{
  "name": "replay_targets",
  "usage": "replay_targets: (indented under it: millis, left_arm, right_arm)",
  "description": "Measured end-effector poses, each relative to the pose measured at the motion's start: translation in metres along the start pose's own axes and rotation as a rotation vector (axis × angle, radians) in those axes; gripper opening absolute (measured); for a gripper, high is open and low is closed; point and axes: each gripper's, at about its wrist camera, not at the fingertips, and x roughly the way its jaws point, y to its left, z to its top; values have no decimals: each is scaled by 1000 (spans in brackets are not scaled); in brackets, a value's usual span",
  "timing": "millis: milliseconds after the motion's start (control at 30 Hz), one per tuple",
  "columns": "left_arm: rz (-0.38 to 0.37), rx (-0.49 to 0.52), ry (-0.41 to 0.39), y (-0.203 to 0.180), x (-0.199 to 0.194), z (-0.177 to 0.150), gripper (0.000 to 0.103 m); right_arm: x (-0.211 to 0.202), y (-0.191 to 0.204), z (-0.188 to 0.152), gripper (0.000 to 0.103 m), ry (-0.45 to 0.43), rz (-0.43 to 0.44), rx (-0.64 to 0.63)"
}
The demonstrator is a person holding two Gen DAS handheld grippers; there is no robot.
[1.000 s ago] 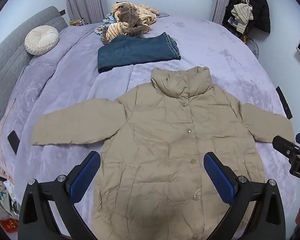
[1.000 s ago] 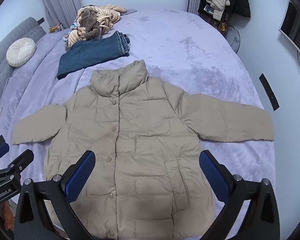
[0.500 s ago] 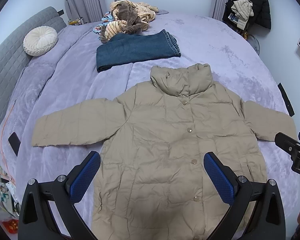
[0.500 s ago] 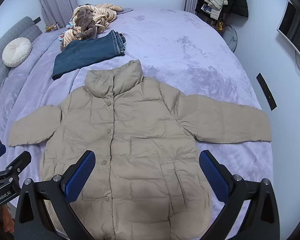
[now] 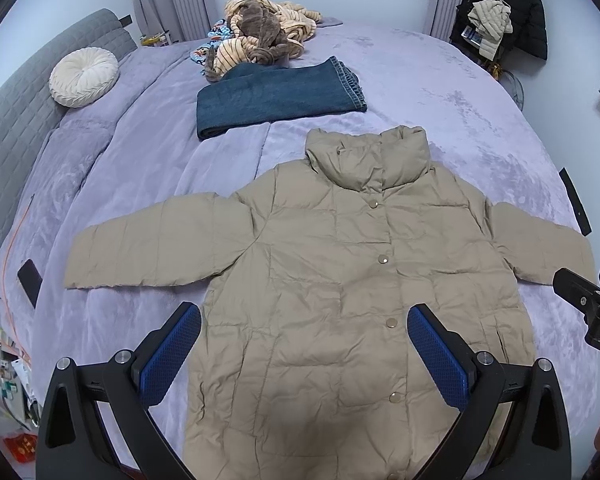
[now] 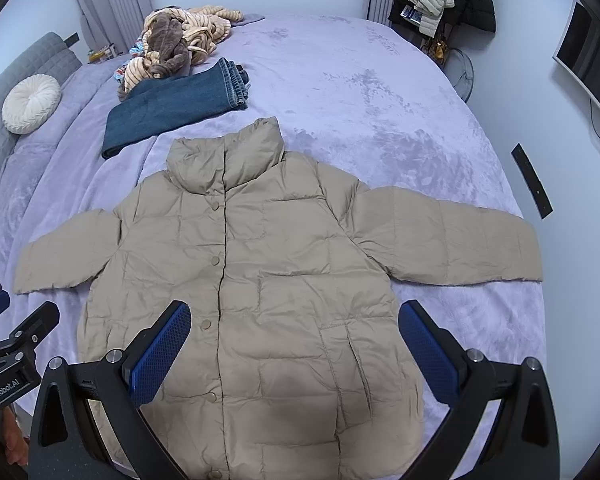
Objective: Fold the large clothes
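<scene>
A beige quilted jacket (image 5: 340,280) (image 6: 268,280) lies flat and buttoned on the lilac bed, collar away from me, both sleeves spread sideways. My left gripper (image 5: 304,328) hovers open above the jacket's lower front, blue pads wide apart with nothing between them. My right gripper (image 6: 294,326) is open too, held over the lower right front. The right gripper's tip (image 5: 580,296) shows at the right edge of the left wrist view. In the right wrist view, the left gripper's tip (image 6: 20,332) shows at the left edge.
Folded blue jeans (image 5: 276,100) lie beyond the collar, with a heap of striped and brown clothes (image 5: 260,36) behind. A round white cushion (image 5: 84,76) rests by the grey headboard. A black remote (image 6: 532,180) lies at the bed's right edge; a dark phone (image 5: 30,280) lies at the left.
Both views have drifted slightly back and up, so a little more of the jacket shows. Both grippers stay open and the jacket has not moved.
</scene>
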Motion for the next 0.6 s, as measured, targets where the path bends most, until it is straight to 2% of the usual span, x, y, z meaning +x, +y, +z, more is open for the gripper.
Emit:
replay_targets:
  millis: [600]
  left_arm:
    - [5, -6, 3, 3, -1, 0, 103]
  right_arm:
    - [0, -1, 0, 103, 0, -1, 0]
